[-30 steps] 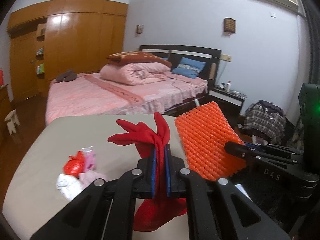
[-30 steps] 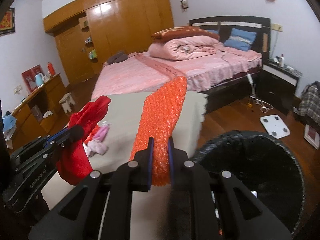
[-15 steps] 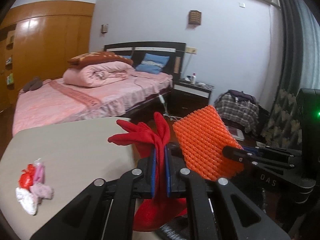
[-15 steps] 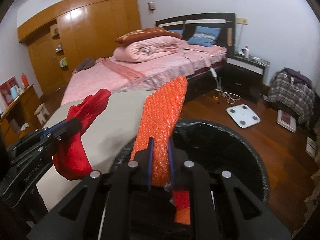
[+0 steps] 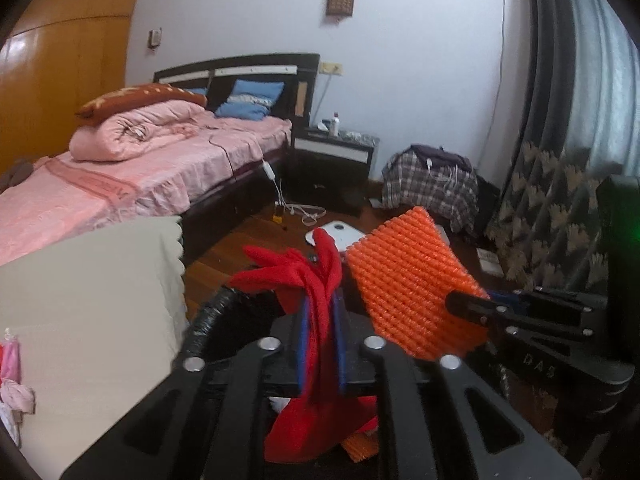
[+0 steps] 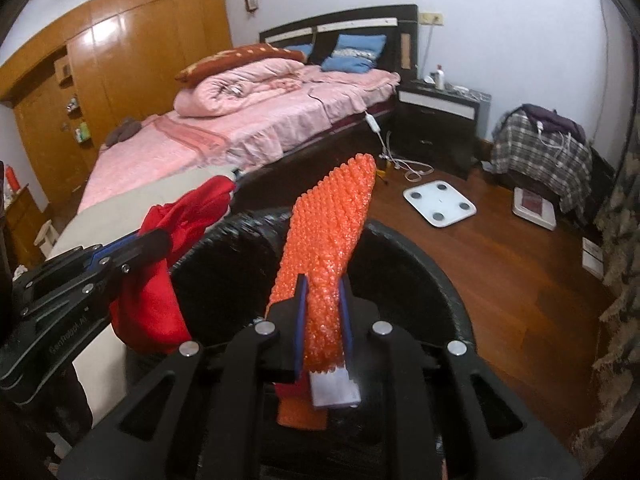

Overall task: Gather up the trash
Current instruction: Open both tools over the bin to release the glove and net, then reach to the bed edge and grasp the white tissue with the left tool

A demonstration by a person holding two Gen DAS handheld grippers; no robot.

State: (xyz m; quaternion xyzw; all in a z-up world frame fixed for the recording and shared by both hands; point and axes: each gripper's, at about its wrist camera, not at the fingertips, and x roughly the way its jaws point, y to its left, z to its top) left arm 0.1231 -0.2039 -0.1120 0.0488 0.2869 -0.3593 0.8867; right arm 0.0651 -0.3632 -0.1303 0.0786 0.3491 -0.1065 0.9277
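Over black bin [image 6: 420, 280], orange foam sheet [image 6: 328, 248] stands upright.

A crumpled red cloth [image 5: 320, 320] hangs limp between the blue pads of the left gripper [image 5: 319, 344], its upper folds sticking up and its lower part drooping over the black-lined trash bin [image 6: 420, 280]. A ribbed orange foam sheet [image 6: 326, 256] stands nearly upright between the pads of the right gripper [image 6: 322, 328], over the bin's mouth. More small pink and red scraps [image 5: 12, 376] lie on the beige table [image 5: 92, 300] beside the bin.
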